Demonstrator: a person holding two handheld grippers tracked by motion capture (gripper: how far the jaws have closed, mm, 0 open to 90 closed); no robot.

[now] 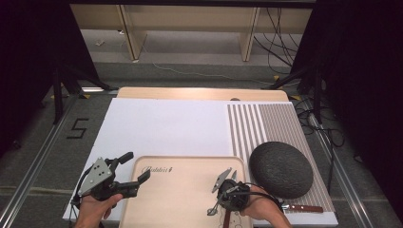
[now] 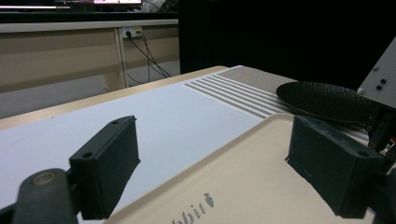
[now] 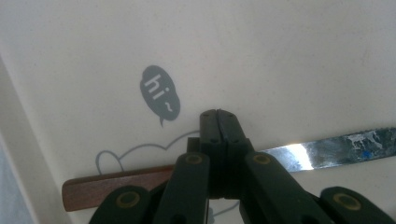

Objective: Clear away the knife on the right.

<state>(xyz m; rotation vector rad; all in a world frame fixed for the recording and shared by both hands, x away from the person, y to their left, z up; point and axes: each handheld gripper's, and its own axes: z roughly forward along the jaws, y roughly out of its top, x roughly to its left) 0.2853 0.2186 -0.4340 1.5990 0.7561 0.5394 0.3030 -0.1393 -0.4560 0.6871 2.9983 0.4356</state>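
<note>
Closed, empty right tongs (image 3: pixel 219 116) hover over a knife (image 3: pixel 322 151) on the tray (image 3: pixel 280 56); left tongs (image 2: pixel 210 158) gape empty.

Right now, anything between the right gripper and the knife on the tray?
Nothing visible. The shut right gripper sits right over the knife, where handle meets blade. The tray around it is bare. Can't tell whether they touch.

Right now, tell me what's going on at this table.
A person works two hand-held grippers over a tray. The left gripper sits at the tray's left edge with its jaws open and nothing between them. The right gripper has its jaws shut just above a knife lying on the tray; whether they pinch it is unclear. A dark plate lies to the right.
</note>
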